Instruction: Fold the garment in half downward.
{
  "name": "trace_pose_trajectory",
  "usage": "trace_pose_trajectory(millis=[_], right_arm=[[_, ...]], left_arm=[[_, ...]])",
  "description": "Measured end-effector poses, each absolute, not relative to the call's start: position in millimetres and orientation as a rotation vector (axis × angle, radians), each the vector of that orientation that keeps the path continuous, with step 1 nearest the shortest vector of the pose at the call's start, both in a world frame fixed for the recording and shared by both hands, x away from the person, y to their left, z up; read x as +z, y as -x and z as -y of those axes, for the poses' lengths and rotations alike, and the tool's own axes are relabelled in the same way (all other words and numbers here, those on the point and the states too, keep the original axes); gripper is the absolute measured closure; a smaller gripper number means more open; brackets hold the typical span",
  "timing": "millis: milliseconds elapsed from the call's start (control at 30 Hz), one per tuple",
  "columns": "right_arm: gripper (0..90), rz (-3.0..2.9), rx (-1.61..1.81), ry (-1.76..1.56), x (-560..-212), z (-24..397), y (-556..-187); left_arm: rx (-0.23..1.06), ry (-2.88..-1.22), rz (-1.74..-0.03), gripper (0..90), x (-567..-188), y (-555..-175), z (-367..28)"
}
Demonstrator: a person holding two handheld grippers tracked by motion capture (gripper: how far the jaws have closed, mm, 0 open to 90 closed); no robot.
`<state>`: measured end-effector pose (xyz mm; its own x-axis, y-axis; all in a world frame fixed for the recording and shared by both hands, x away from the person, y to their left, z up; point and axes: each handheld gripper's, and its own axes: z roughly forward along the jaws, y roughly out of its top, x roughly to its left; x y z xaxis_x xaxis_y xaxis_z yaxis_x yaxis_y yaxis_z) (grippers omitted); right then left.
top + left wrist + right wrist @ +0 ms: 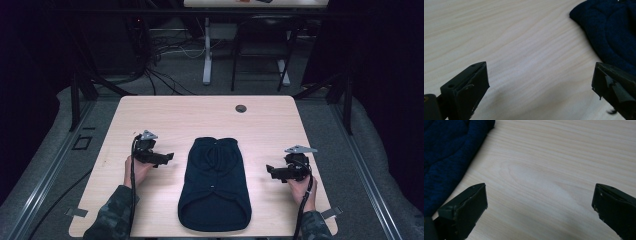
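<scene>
A dark room, a pale wooden table (150, 112), and a navy knitted garment (215, 182) lying flat at its middle.

Grey floor surrounds the table, with black frame posts (75, 100) at the sides, a tangle of cables (160, 55) and white desk legs (207, 50) behind. A small round hole (241, 108) sits near the table's far edge. The left gripper (169, 157) and right gripper (270, 170) flank the garment, well apart from it, both with jaws spread wide over bare wood, gripping nothing.

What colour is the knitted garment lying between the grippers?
Dark navy blue knitted garment, plain, no pattern; clearest in the right gripper view.
</scene>
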<state>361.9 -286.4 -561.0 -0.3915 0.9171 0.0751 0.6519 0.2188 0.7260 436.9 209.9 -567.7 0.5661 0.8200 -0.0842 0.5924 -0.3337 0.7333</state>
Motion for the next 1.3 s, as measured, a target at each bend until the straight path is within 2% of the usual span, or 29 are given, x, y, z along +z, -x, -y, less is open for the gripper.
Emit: trace_pose_trajectory(millis=[400, 667, 1300], right_arm=[[0.6, -2.163, 1.058, -1.415, -546, 266, -382], [1.3, -2.273, 1.065, -1.358, -535, 237, -400], [6.9, -2.384, 1.005, -1.29, -529, 192, -432]], left_arm=[[0.359, -2.077, -1.078, 2.0, -551, -453, -186], [0.35, -2.108, -1.03, 0.4, -545, -463, -166], [0.273, -2.151, -0.989, 0.0, -550, -480, -131]])
